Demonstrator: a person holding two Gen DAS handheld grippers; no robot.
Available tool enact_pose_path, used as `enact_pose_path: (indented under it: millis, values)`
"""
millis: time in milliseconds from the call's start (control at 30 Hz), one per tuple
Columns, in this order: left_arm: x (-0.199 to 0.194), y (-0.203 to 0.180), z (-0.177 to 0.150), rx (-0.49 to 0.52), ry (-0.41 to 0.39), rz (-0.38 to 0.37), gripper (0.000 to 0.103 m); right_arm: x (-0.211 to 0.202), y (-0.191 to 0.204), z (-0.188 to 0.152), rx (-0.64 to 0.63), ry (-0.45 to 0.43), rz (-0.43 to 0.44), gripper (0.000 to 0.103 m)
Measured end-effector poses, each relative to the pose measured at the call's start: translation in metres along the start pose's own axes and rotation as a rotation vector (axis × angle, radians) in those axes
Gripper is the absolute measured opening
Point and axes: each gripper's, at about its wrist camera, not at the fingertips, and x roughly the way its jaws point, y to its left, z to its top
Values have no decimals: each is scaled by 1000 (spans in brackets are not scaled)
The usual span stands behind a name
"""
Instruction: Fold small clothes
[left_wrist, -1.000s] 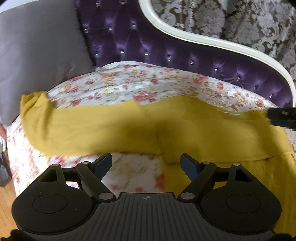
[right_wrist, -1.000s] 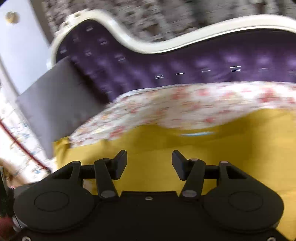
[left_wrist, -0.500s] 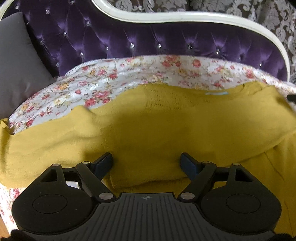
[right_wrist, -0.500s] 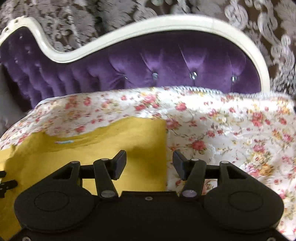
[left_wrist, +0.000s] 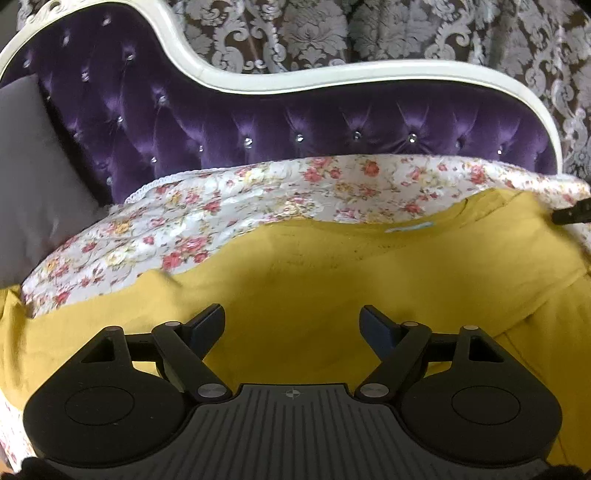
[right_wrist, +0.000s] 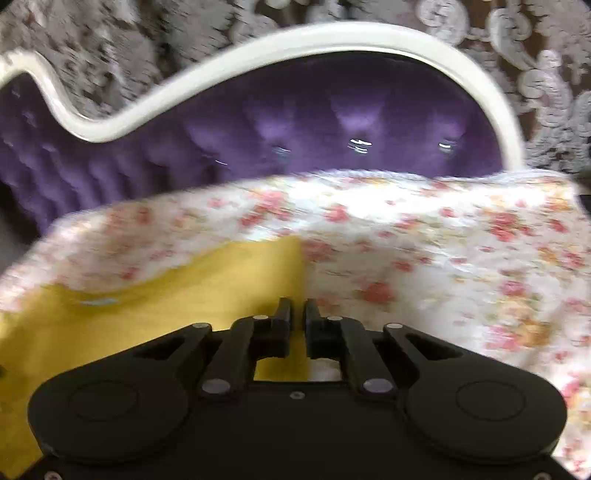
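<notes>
A mustard yellow top lies spread on a floral cover, its neckline with a pale label toward the back. My left gripper is open and empty just above the middle of the garment. My right gripper is shut on the garment's right edge, where yellow cloth meets the floral cover. The right gripper's tip also shows at the right rim of the left wrist view. The right wrist view is blurred.
A purple tufted sofa back with a white curved frame rises behind the cover. A grey cushion leans at the left. A patterned grey curtain hangs behind.
My right gripper has closed on the garment's right edge; it was open before. My left gripper has stayed open over the yellow cloth while its view shifted up and right.
</notes>
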Motion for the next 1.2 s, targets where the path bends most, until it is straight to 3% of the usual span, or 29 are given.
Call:
enact_pose_path:
  millis: [100,133,200,267,467,633,867,1033,1200]
  values:
    - [18,-6,-2,-1,79,-23,79,11,-11,-6,27,39,-25,11]
    - [24,-6,-4,-5,109,-33,81,6,-12,-6,35,19,-32,18]
    - [24,-3,-11,-51,79,-43,81,-8,-7,-5,39,-29,-46,30]
    - [24,0,-17,-93,62,-48,84,-25,2,-6,16,-70,-36,59]
    - [21,-2,-19,-120,40,-36,87,-60,51,-13,-61,-137,30,77]
    - [11,2,-14,-68,65,-22,80,-81,86,-24,-100,-119,126,77]
    - [-42,71,-17,-159,-51,45,80,-94,123,-35,-128,-85,227,77]
    - [-64,148,-22,-217,-81,182,80,-98,142,-40,-143,-76,272,77]
    - [-63,216,-31,-263,-60,328,80,-98,165,-41,-166,-63,326,78]
